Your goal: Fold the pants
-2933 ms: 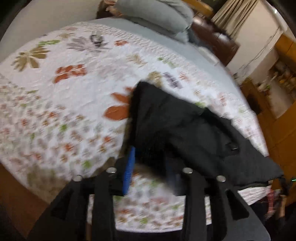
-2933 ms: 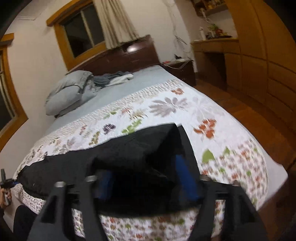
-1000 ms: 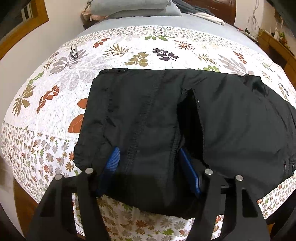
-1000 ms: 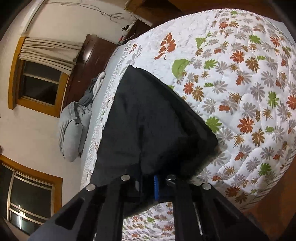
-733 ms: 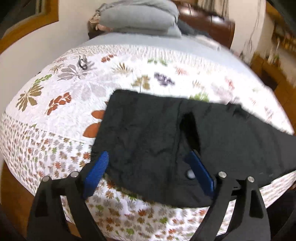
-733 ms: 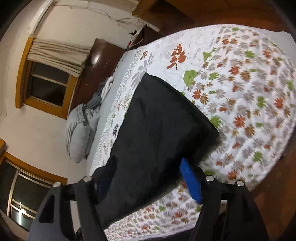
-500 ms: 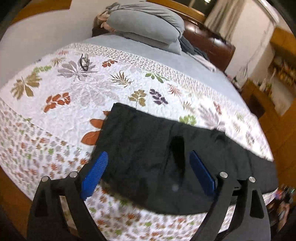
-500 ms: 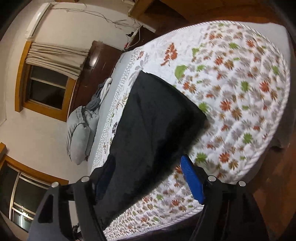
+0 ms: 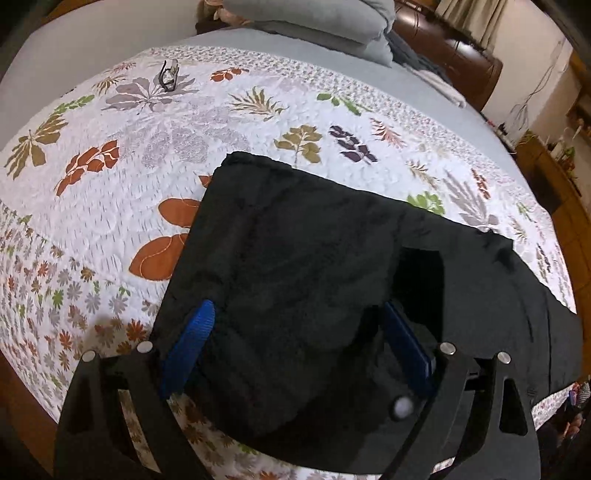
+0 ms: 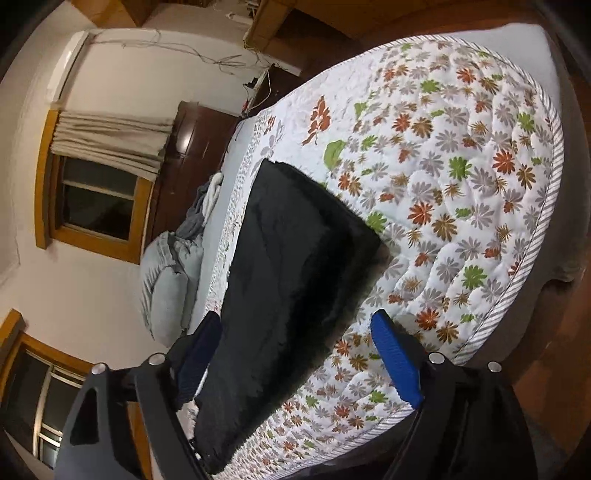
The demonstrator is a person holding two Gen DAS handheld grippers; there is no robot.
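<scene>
A bed (image 9: 155, 122) with a leaf-printed quilt is filling both views, grey pillows (image 9: 317, 22) piled at its head. The black pants (image 9: 314, 258) are lying across the quilt near the foot edge, doubled lengthwise into a long dark band, with the near edge slightly overhanging the side of the mattress. The left claw (image 9: 295, 343) is standing wide open over the waist end, cloth lying between the blue pads (image 9: 188, 343) but not being pinched. The right claw (image 10: 295, 354) is opening its jaws at the far end of the band, the pants' edge lying between them unpressed, so neither one is gripping anything. Small spectacles (image 9: 168, 75) are resting on the quilt, well apart from the pants. Judging by this, the lengthwise fold is being released and the step in hand is letting go; the next move is probably calling for one end to be pinched and carried over onto the other, keeping the layers square
</scene>
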